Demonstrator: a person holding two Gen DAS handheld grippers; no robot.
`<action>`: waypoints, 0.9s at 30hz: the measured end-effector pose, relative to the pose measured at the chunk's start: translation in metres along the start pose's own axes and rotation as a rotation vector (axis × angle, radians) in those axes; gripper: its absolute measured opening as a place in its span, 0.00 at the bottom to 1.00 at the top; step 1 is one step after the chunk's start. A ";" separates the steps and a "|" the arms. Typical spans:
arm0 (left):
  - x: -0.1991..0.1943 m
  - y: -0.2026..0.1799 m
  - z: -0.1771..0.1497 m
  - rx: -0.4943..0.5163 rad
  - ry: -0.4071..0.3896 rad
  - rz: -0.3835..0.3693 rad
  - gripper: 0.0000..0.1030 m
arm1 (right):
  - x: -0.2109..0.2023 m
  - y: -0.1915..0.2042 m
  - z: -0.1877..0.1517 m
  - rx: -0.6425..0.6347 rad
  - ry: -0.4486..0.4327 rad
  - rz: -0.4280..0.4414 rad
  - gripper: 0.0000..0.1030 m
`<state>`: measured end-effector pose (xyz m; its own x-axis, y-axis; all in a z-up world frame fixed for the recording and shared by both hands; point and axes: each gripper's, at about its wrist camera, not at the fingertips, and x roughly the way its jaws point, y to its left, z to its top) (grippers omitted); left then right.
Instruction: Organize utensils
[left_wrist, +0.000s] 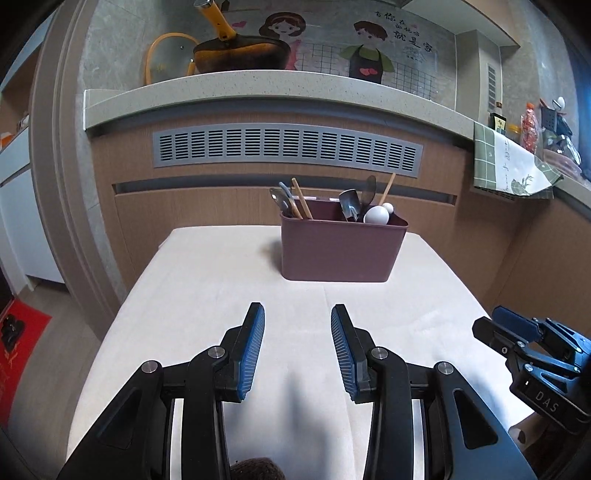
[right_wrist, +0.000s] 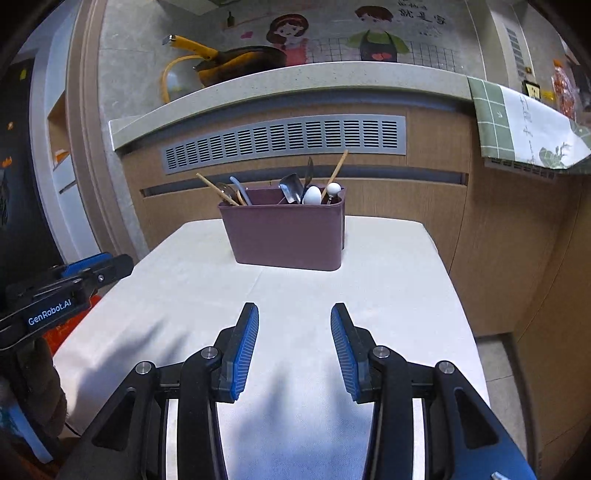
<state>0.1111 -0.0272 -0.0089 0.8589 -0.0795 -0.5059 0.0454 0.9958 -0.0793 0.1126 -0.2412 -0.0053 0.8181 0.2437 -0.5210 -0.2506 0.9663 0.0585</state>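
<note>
The left gripper (left_wrist: 297, 314) has its fingers (left_wrist: 255, 332) spread wide with nothing between them, and the right gripper (right_wrist: 294, 314) is the same, wide and empty; both hang low over the near part of the bench (left_wrist: 207, 280), side by side. Beyond them, toward the far edge of the bench, stands the holder (left_wrist: 338, 251), a dark red tub split into compartments. The utensils (right_wrist: 295, 192) all stand in it: chopsticks and long handles lean in the left part, and spoons (left_wrist: 349, 206), a white ladle (left_wrist: 376, 215) and another chopstick sit in the right. Nothing lies loose on the bench, so this fits either a sorted holder or one yet to be re-sorted. If anything is to be taken out, it looks wise to come from above, close on a single handle and lift straight up, since the handles cross and crowd each other. Behind the holder rise a wooden cabinet with a vent grille (left_wrist: 288, 147) and a counter carrying a pan (left_wrist: 240, 55); a cloth (right_wrist: 524, 129) hangs off to the right.
</note>
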 end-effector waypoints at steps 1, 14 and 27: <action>0.000 0.000 0.000 -0.001 0.001 0.000 0.38 | 0.000 0.000 0.000 0.002 0.000 -0.001 0.37; 0.001 0.001 -0.003 -0.006 0.018 -0.005 0.38 | 0.002 -0.003 0.000 0.012 0.013 -0.012 0.37; 0.003 0.000 -0.004 -0.002 0.028 -0.010 0.38 | 0.003 -0.005 0.000 0.009 0.015 -0.019 0.37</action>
<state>0.1112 -0.0273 -0.0137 0.8439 -0.0905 -0.5288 0.0529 0.9949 -0.0857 0.1163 -0.2453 -0.0072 0.8148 0.2243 -0.5346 -0.2308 0.9714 0.0559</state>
